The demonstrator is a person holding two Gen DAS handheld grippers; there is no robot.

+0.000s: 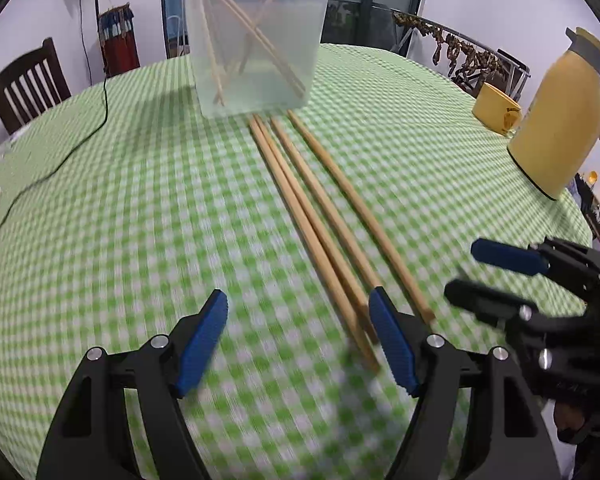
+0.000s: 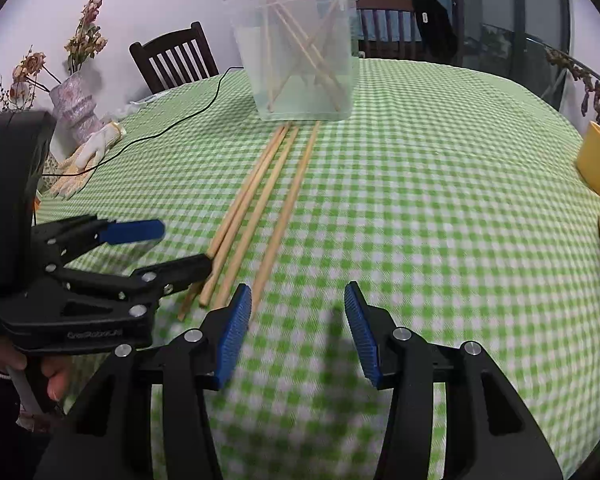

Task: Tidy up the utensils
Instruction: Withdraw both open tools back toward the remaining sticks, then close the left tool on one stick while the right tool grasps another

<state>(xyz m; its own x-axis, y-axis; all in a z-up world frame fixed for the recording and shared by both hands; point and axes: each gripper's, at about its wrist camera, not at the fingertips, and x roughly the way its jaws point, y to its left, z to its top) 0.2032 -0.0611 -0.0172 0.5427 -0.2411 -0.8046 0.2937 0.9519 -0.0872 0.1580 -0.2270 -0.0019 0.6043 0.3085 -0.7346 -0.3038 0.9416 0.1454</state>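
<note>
Several wooden chopsticks (image 1: 320, 220) lie side by side on the green checked tablecloth (image 1: 140, 200), their far ends at a clear plastic tub (image 1: 256, 36) that holds several more chopsticks. My left gripper (image 1: 298, 304) is open over the cloth, and its right finger (image 1: 388, 332) sits over the chopsticks' near ends with nothing between the pads. The right gripper (image 1: 474, 274) hovers just to the right, also open. In the right wrist view the chopsticks (image 2: 268, 196) run up to the tub (image 2: 300, 52). There my right gripper (image 2: 296, 304) is open and empty just right of their near ends, with the left gripper (image 2: 184, 245) beside it.
A yellow thermos jug (image 1: 560, 116) and a yellow mug (image 1: 496, 110) stand at the table's right edge. A black cable (image 1: 80, 140) crosses the left side. A vase of dried flowers (image 2: 74, 108) and a white glove (image 2: 96, 148) lie far left. Wooden chairs (image 2: 172, 60) ring the table.
</note>
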